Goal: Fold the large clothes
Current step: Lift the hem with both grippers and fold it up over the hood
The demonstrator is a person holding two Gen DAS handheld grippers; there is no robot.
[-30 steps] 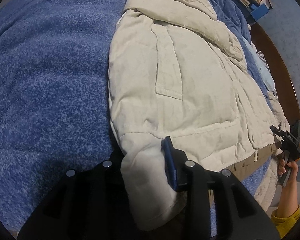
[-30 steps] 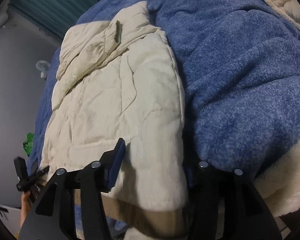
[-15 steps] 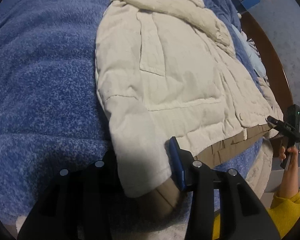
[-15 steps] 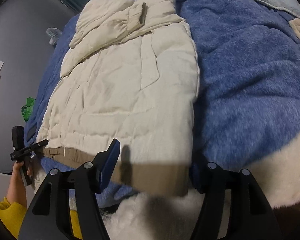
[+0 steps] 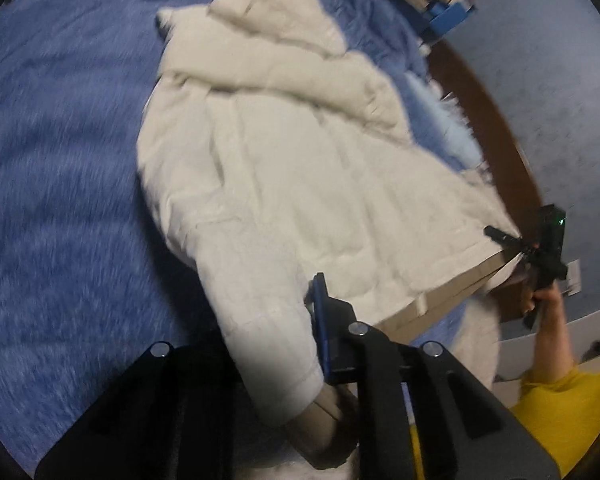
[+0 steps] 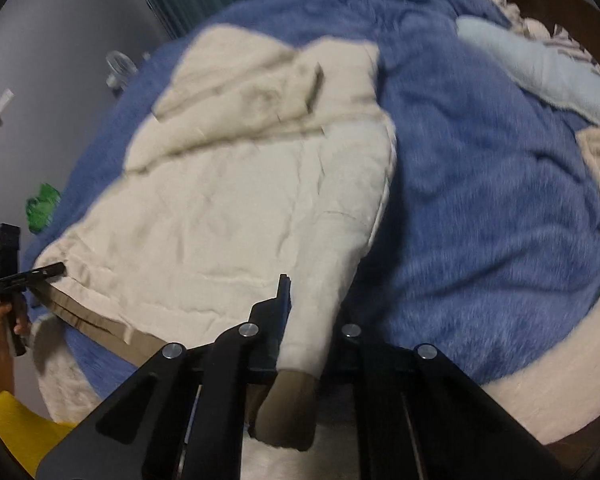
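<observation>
Tools (image 5: 276, 344) (image 6: 303, 320) on jacket (image 5: 300, 184); blue blanket (image 5: 60, 160) around.

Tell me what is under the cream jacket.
The cream jacket lies on a fuzzy blue blanket, which shows all round it. Its tan lining shows at the lifted hem. What the blanket covers beneath the jacket's middle cannot be seen.

Cream jacket (image 5: 284, 184) with tan hem; mottled blue blanket (image 5: 60, 160).
</observation>
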